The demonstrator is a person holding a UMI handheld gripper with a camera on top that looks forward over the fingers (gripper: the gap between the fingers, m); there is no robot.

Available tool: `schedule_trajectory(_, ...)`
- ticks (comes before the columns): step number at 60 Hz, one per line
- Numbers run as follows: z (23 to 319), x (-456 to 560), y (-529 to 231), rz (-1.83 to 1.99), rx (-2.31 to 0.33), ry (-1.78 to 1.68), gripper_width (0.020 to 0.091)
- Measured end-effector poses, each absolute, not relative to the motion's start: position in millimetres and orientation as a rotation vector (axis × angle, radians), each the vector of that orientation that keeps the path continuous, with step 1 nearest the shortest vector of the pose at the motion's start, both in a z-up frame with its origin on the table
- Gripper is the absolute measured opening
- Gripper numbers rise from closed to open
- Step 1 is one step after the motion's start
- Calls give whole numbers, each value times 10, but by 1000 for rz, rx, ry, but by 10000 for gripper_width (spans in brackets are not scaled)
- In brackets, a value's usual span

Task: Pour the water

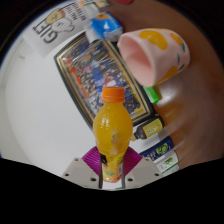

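Observation:
An orange drink bottle [112, 130] with an orange cap stands upright between my fingers, its lower part pressed by both magenta pads [91, 159]. My gripper [111, 165] is shut on the bottle. Beyond it, up and to the right, a pink cup [157, 54] with yellow spots lies tilted, its open mouth facing the bottle. The cup's inside is in shadow.
A colourful printed box or book [95, 68] lies on the white round table [35, 110] behind the bottle. Small packets [155, 140] sit to the right of the bottle. A blue and white carton [101, 25] stands further back.

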State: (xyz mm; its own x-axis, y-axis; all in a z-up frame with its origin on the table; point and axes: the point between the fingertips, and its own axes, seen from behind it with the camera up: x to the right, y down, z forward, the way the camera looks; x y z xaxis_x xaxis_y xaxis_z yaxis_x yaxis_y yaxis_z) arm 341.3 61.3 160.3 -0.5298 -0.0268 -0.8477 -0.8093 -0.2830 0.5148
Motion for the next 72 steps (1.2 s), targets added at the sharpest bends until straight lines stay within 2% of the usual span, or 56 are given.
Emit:
schedule_trajectory(10, 1317, 3567, 636, 1887, -1036, 1502, 247)
schedule_trajectory(20, 1282, 3469, 564, 1753, -1273, 1369, 246)
schedule_trajectory(32, 1527, 3692, 512, 1183, -1677, 780, 245)
schedule_trajectory(41, 1890, 4345, 478, 701, -1721, 389, 246)
schedule_trajectory(47, 1888, 4993, 453, 422, -1722, 274, 246)
schedule_trajectory(54, 1533, 5835, 413, 132, -1764, 224, 244)
schedule_trajectory(60, 1022, 6388, 372, -37, -1836, 195, 245)
schedule_trajectory(67, 400, 6709, 322, -65, -1899, 202, 244)
schedule_trajectory(72, 96, 6814, 289, -67, -1921, 208, 246)
